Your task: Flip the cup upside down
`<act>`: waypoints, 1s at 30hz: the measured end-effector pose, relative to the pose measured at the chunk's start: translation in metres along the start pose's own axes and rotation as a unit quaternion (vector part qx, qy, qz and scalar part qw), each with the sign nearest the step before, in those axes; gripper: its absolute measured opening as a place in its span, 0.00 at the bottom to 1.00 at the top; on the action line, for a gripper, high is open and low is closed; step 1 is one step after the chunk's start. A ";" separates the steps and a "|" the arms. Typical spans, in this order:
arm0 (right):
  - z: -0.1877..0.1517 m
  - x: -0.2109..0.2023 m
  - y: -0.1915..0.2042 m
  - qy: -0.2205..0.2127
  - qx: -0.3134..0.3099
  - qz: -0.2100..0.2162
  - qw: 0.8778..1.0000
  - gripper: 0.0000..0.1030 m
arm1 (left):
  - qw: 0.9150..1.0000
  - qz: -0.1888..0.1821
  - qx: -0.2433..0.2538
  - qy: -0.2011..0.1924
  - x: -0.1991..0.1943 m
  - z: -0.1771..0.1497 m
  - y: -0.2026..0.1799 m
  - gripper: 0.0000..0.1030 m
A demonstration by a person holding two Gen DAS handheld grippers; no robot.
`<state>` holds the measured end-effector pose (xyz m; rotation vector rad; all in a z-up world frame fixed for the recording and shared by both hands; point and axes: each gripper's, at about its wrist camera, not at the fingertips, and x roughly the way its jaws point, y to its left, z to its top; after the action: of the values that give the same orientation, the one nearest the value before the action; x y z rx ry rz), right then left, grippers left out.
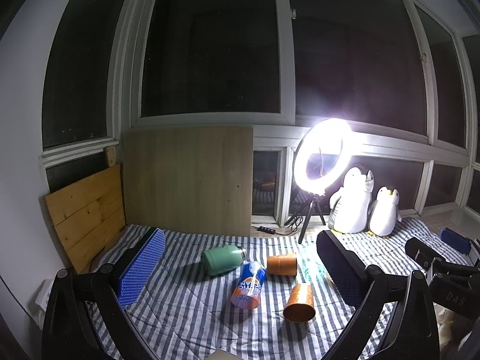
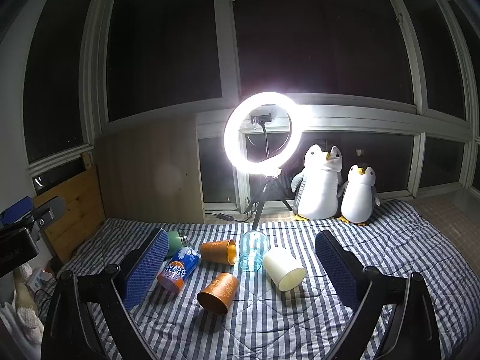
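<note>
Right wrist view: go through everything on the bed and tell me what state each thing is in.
Near orange cup: on its side.
Far orange cup: on its side.
White cup: on its side.
Clear cup: upside down.
Can: lying down.
Green bottle: lying down.
Ring light: on.
Left gripper: open.
Right gripper: open.

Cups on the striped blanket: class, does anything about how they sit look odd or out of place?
Yes. Both orange cups and the cream cup lie tipped on their sides, neither upright nor inverted. The soda can and green flask lie toppled too. Only the clear glass stands, apparently mouth down. No spill is visible.
</note>
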<state>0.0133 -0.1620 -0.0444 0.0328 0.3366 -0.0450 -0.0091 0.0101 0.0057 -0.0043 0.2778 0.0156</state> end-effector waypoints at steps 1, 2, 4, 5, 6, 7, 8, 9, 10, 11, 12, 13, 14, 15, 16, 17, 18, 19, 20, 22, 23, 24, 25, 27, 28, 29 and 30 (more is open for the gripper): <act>-0.001 0.000 0.000 0.000 0.000 0.000 1.000 0.94 | 1.000 0.000 0.001 0.001 0.000 0.000 0.000 0.99; -0.001 -0.001 0.000 0.000 0.000 0.001 1.000 0.94 | 1.000 -0.001 0.001 0.002 0.001 0.000 0.000 0.99; -0.001 0.000 0.000 0.001 0.000 0.001 1.000 0.94 | 1.000 -0.001 0.001 0.003 0.002 0.000 0.000 0.99; -0.001 0.000 0.000 0.001 0.001 0.001 1.000 0.94 | 1.000 -0.001 0.001 0.003 0.003 0.000 0.000 0.99; -0.001 0.001 -0.001 0.002 0.001 0.001 1.000 0.94 | 1.000 -0.001 0.002 0.003 0.003 0.000 0.000 0.99; -0.002 0.001 -0.001 0.002 0.002 0.002 1.000 0.94 | 1.000 -0.001 0.002 0.002 0.003 0.000 0.000 0.99; -0.002 0.002 -0.001 0.003 0.003 0.003 1.000 0.94 | 1.000 -0.001 0.002 0.002 0.003 -0.001 0.001 0.99; -0.002 0.002 -0.001 0.003 0.003 0.002 1.000 0.94 | 1.000 -0.001 0.002 0.001 0.003 0.000 0.001 0.99; -0.002 0.002 -0.001 0.002 0.003 0.002 1.000 0.94 | 1.000 -0.001 0.002 0.001 0.003 0.000 0.001 0.99; -0.002 0.002 -0.001 0.002 0.003 0.003 1.000 0.94 | 1.000 -0.001 0.002 0.001 0.004 0.000 0.001 0.99; -0.003 0.002 -0.001 0.001 0.003 0.003 1.000 0.94 | 1.000 -0.002 0.002 0.001 0.003 -0.001 0.001 0.99; -0.003 0.002 0.000 0.000 0.002 0.002 1.000 0.94 | 1.000 -0.001 0.002 0.001 0.004 -0.001 0.001 0.99; -0.004 0.002 0.000 0.000 0.002 0.002 1.000 0.94 | 1.000 -0.002 0.002 0.001 0.004 -0.001 0.001 0.99; -0.004 0.003 0.000 0.000 0.001 0.002 1.000 0.94 | 1.000 -0.002 0.002 0.000 0.003 -0.001 0.001 0.99; -0.004 0.002 0.000 0.000 0.002 0.002 1.000 0.94 | 1.000 -0.002 0.002 0.000 0.003 -0.002 0.002 0.99; -0.004 0.002 0.000 0.000 0.002 0.002 1.000 0.94 | 1.000 -0.002 0.002 0.000 0.003 -0.001 0.002 0.99; -0.004 0.002 0.000 0.000 0.002 0.002 1.000 0.94 | 1.000 -0.002 0.002 0.000 0.003 -0.002 0.002 0.99; -0.004 0.002 0.001 0.000 0.002 0.002 1.000 0.94 | 1.000 -0.002 0.002 0.000 0.003 -0.002 0.001 0.99; -0.004 0.003 0.002 0.000 0.001 0.002 1.000 0.94 | 1.000 -0.002 0.002 0.000 0.003 -0.002 0.002 0.99; -0.004 0.003 0.002 0.000 0.001 0.002 1.000 0.94 | 1.000 -0.001 0.002 0.000 0.003 -0.002 0.002 0.99; -0.004 0.003 0.002 0.000 0.000 0.002 1.000 0.94 | 1.000 0.000 0.001 0.000 0.003 -0.002 0.002 0.99; -0.004 0.003 0.003 0.000 0.000 0.003 1.000 0.94 | 1.000 0.000 0.001 0.000 0.003 -0.003 0.002 0.99; -0.004 0.004 0.003 0.001 0.000 0.003 1.000 0.94 | 1.000 0.000 0.001 0.000 0.003 -0.003 0.003 0.99; -0.004 0.005 0.004 0.002 0.000 0.004 1.000 0.94 | 1.000 0.001 0.001 0.000 0.004 -0.003 0.003 0.99; -0.004 0.006 0.005 0.002 0.000 0.003 1.000 0.94 | 1.000 0.001 0.000 0.001 0.004 -0.003 0.003 0.99; -0.004 0.006 0.006 0.002 -0.001 0.003 1.000 0.94 | 1.000 0.002 0.000 0.000 0.004 -0.003 0.003 0.99; -0.004 0.007 0.006 0.002 -0.001 0.003 1.000 0.94 | 1.000 0.002 0.000 0.000 0.005 -0.003 0.004 0.99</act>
<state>0.0188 -0.1562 -0.0507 0.0325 0.3401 -0.0382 -0.0054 0.0139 0.0010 -0.0041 0.2785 0.0192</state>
